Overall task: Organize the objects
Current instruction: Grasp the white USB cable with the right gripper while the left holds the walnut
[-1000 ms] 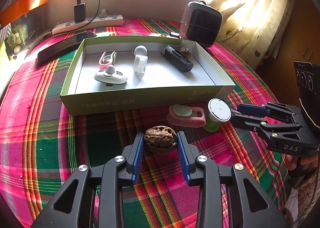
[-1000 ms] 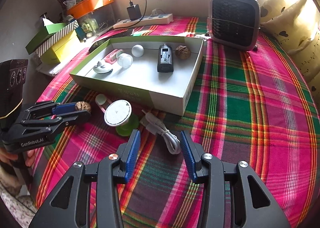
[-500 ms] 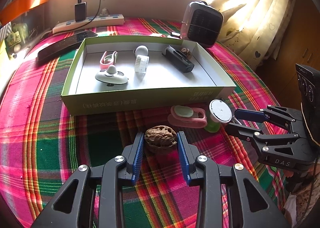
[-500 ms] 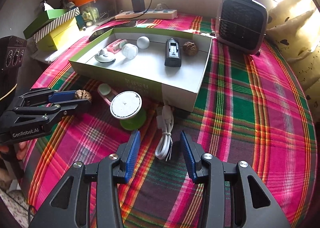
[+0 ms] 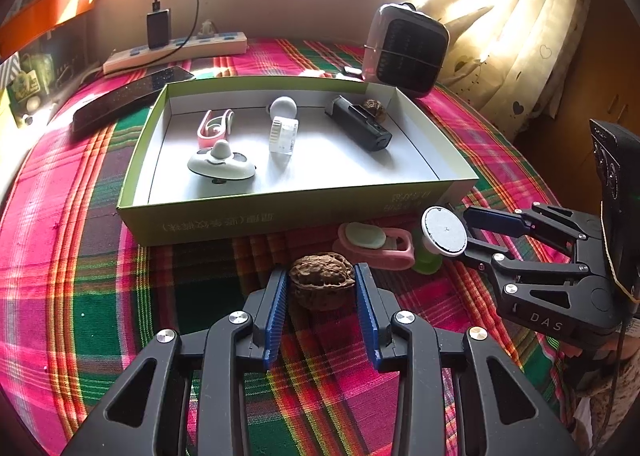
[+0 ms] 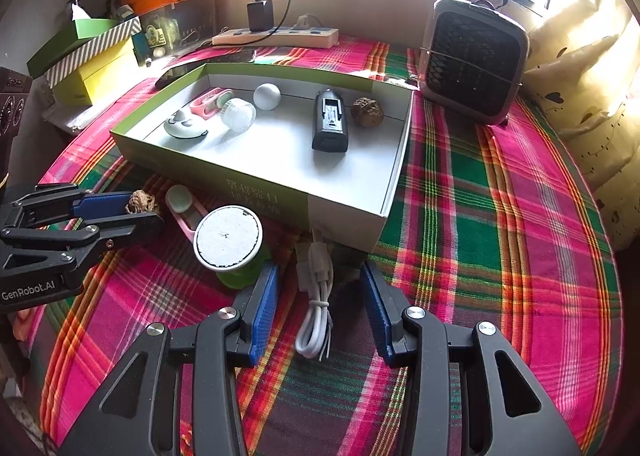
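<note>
A green-sided open box (image 5: 280, 211) (image 6: 256, 183) holds a pink clip, a white ball, a clear cap, a grey disc toy, a black device (image 6: 330, 121) and a walnut (image 6: 367, 111). My left gripper (image 5: 322, 286) is shut on a second walnut (image 5: 322, 284) (image 6: 140, 201) just above the plaid cloth in front of the box. My right gripper (image 6: 316, 292) is open, its fingers either side of a coiled white USB cable (image 6: 316, 296) on the cloth. It also shows in the left wrist view (image 5: 476, 232).
A pink clip (image 5: 374, 244) and a green spool with a white top (image 6: 230, 242) lie before the box. A small heater (image 6: 474, 59), a power strip (image 6: 276, 35), a phone (image 5: 128, 99) and stacked boxes (image 6: 88, 55) ring the table.
My right gripper has moved forward, so the white cable now lies between its open fingers. My left gripper stays shut on the walnut, nearly still.
</note>
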A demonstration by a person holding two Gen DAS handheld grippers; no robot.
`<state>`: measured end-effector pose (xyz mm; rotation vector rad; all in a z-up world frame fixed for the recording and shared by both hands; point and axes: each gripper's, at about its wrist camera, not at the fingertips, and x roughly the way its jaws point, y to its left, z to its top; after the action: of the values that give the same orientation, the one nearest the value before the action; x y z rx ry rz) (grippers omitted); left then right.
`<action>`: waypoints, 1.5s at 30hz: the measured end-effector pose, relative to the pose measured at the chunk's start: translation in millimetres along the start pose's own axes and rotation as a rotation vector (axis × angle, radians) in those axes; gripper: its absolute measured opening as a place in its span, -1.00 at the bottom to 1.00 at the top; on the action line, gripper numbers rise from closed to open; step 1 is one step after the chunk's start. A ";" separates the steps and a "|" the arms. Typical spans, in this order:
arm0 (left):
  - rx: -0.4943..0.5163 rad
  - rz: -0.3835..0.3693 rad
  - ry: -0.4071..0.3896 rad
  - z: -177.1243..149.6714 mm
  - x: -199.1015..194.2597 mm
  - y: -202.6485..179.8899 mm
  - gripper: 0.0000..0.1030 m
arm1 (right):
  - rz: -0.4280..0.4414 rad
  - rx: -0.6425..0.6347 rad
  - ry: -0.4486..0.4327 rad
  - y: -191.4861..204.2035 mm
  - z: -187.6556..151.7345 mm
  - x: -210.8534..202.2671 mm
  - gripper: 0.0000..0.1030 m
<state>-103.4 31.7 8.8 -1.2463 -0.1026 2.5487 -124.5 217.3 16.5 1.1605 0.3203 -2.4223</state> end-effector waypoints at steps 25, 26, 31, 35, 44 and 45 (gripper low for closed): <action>0.010 0.007 -0.013 -0.9 0.4 -0.5 -0.40 | 0.002 0.001 -0.008 2.8 -2.9 -2.9 -0.61; 0.011 0.007 -0.013 -0.8 0.3 -0.4 -0.40 | 0.002 0.001 -0.008 3.1 -2.9 -2.9 -0.61; 0.009 0.010 -0.013 -0.3 0.3 -0.4 -0.40 | 0.002 0.004 -0.008 3.5 -3.1 -3.2 -0.62; 0.007 0.017 -0.013 -0.2 -0.4 -0.9 -0.40 | 0.003 0.009 -0.008 3.0 -4.0 -3.9 -0.62; -0.002 0.020 -0.014 -0.9 -1.2 0.4 -0.40 | 0.011 0.034 -0.010 1.1 -7.1 -6.9 -0.62; -0.001 0.018 -0.014 -0.9 -1.0 0.3 -0.40 | 0.015 0.038 -0.010 0.7 -7.4 -7.2 -0.62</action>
<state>-102.2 31.1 9.0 -1.2356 -0.0958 2.5735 -115.2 221.6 17.4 1.1622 0.2631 -2.4307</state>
